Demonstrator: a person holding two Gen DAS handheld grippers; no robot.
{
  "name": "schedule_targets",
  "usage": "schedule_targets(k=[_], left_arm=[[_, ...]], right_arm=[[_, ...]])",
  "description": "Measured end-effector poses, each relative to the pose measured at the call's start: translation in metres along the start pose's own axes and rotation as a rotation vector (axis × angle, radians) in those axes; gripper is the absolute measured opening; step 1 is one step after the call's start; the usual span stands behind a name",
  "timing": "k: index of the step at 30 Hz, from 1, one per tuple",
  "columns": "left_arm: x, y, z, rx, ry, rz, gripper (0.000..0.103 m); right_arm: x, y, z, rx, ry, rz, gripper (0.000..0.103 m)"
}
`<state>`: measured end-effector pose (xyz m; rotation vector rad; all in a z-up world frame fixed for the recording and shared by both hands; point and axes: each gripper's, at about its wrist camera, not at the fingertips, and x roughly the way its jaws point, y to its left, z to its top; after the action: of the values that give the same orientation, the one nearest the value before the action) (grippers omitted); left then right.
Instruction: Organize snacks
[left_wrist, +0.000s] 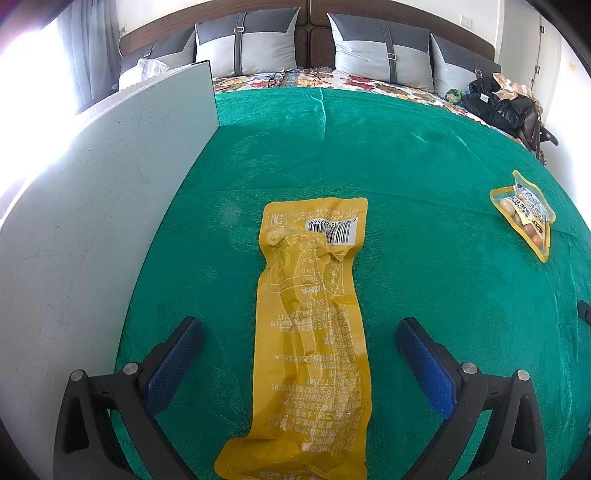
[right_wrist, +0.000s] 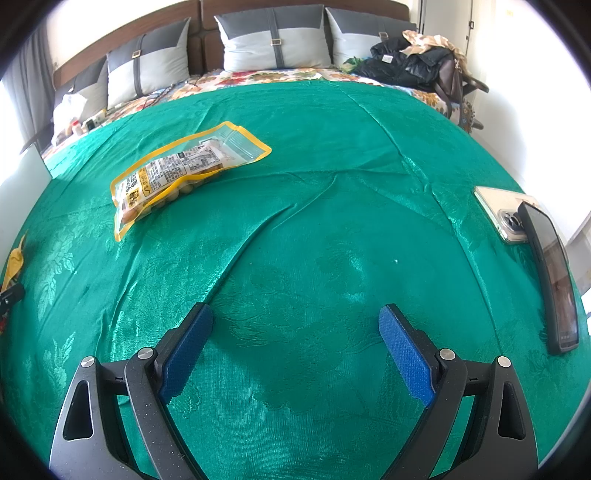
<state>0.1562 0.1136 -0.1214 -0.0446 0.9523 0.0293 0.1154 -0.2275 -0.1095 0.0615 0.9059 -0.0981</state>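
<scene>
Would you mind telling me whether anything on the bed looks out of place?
Two phones lie at the right edge of the green bedspread, one propped on the other; they are not snacks. The yellow snack pouch is crumpled.

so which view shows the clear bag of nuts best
The right wrist view: the clear nut bag lies large with its label visible, ahead-left of the open right tongs. The left wrist view shows it small near the right edge.
</scene>
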Motion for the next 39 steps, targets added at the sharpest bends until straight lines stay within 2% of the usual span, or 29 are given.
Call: schedule_targets(k=[4,6,9,12,14,17,18,20,23,26,30,33,35,37,39], left_arm=[[0.000,0.000,0.000,0.000,0.000,0.000,0.103],[0.000,0.000,0.000,0.000,0.000,0.000,0.103],[0.000,0.000,0.000,0.000,0.000,0.000,0.103],[0.000,0.000,0.000,0.000,0.000,0.000,0.103],[0.000,0.000,0.000,0.000,0.000,0.000,0.103],[0.000,0.000,0.000,0.000,0.000,0.000,0.103],[0.000,0.000,0.000,0.000,0.000,0.000,0.103],[0.000,0.000,0.000,0.000,0.000,0.000,0.103],[0.000,0.000,0.000,0.000,0.000,0.001,0.103],[0.000,0.000,0.000,0.000,0.000,0.000,0.103],[0.000,0.000,0.000,0.000,0.000,0.000,0.103],[0.000,0.000,0.000,0.000,0.000,0.000,0.103],[0.000,0.000,0.000,0.000,0.000,0.000,0.103],[0.000,0.000,0.000,0.000,0.000,0.000,0.103],[0.000,0.000,0.000,0.001,0.000,0.000,0.103]], right_arm=[[0.000,0.000,0.000,0.004,0.003,0.000,0.094],[-0.001,0.000,0.005,0.044,0.047,-0.013,0.092],[-0.008,0.010,0.019,0.173,0.066,0.132,0.092],[0.004,0.028,0.048,0.283,0.129,0.261,0.092],[0.018,0.038,0.068,0.406,0.163,0.294,0.092],[0.048,0.049,0.090,0.571,0.243,0.271,0.092],[0.057,0.054,0.097,0.603,0.272,0.239,0.092],[0.063,0.063,0.110,0.633,0.263,0.162,0.093],[0.076,0.081,0.127,0.607,0.282,0.087,0.093],[0.087,0.100,0.140,0.525,0.300,-0.018,0.094],[0.098,0.131,0.141,0.287,0.311,-0.148,0.094],[0.091,0.134,0.133,0.199,0.250,-0.099,0.093],[0.083,0.129,0.125,0.157,0.220,-0.075,0.089],[0.073,0.123,0.117,0.110,0.178,-0.061,0.069],[0.068,0.117,0.110,0.080,0.170,-0.014,0.068]])
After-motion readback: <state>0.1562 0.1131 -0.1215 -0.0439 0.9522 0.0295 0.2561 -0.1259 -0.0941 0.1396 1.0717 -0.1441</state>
